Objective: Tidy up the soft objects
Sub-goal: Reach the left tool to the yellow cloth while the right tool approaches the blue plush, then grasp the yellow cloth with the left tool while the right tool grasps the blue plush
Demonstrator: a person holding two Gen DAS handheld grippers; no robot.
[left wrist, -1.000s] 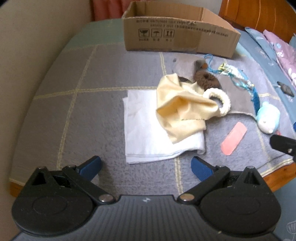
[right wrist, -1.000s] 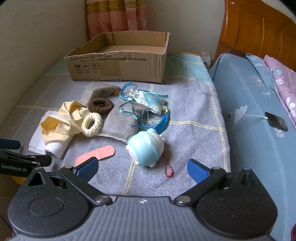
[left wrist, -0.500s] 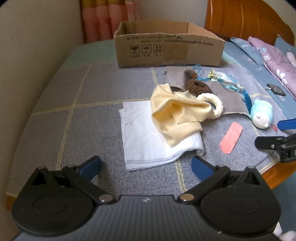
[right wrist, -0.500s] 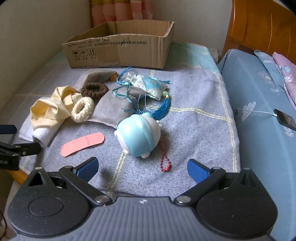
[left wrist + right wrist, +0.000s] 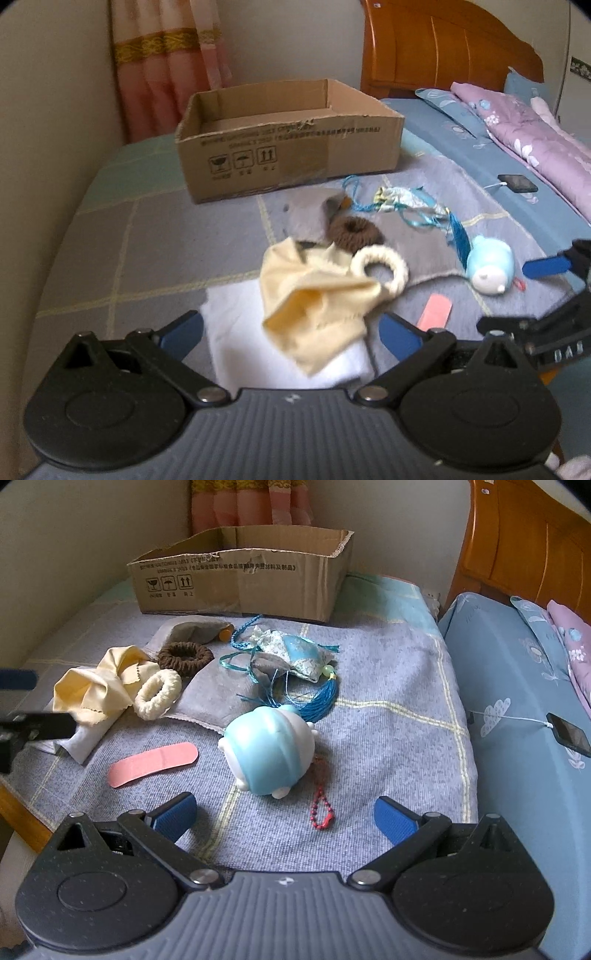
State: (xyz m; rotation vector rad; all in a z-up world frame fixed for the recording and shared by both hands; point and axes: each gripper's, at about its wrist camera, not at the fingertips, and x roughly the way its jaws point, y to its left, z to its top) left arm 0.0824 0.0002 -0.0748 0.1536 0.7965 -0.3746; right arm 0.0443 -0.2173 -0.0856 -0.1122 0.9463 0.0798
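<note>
Both tools are spread wide and carry nothing. The right gripper (image 5: 284, 812) hangs low over the near edge of the checked blanket (image 5: 388, 686), fingers pointing toward the far edge where the cardboard box (image 5: 243, 583) stands open, apparently empty as far as its interior shows. The blue plush toy (image 5: 267, 751) lies directly ahead of this gripper, close and roughly centred between its open fingers, lying on its side with its red bead chain (image 5: 320, 810) trailing toward the near edge. The right gripper is clearly the nearer one to it; my judgement is that a short forward reach would bracket the toy. The left gripper (image 5: 291, 330) is held over the near left portion of the blanket, its opening framing the yellow cloth (image 5: 314, 314), which rests crumpled on the white folded cloth (image 5: 236, 332). The cream scrunchie (image 5: 380, 271) touches the yellow cloth; the brown scrunchie (image 5: 354, 232) sits just beyond. The pink strip (image 5: 153, 764) lies flat just left of the toy. Nothing appears sorted yet.
</note>
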